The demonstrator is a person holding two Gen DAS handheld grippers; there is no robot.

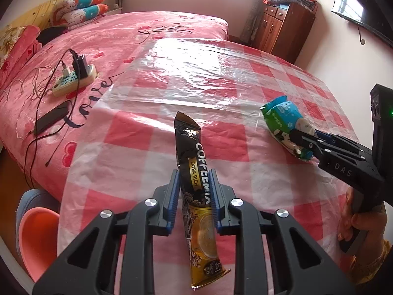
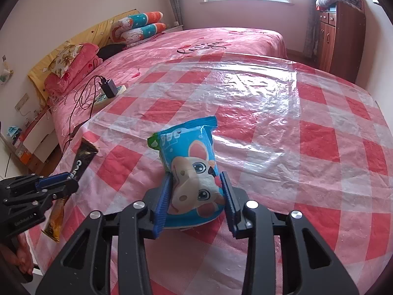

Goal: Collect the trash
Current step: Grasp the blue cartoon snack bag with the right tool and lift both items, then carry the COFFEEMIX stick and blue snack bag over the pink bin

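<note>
My left gripper (image 1: 194, 174) is shut on a black and gold Coffeemix sachet (image 1: 194, 162), holding it upright above the red-checked table; the sachet also shows in the right wrist view (image 2: 82, 158). My right gripper (image 2: 196, 178) is shut on a blue snack packet (image 2: 191, 162) with a cartoon dog face, lifted above the table. In the left wrist view the packet (image 1: 282, 120) and the right gripper (image 1: 298, 139) are at the right. The left gripper (image 2: 68, 179) shows at the left of the right wrist view.
The table (image 1: 147, 132) has a checked cloth under clear plastic film (image 1: 196, 73). A pink bed behind holds a power strip with chargers (image 1: 73, 78), cables and a dark phone (image 1: 51, 120). An orange bin (image 1: 36, 236) stands at lower left. A wooden cabinet (image 1: 282, 32) is at the back right.
</note>
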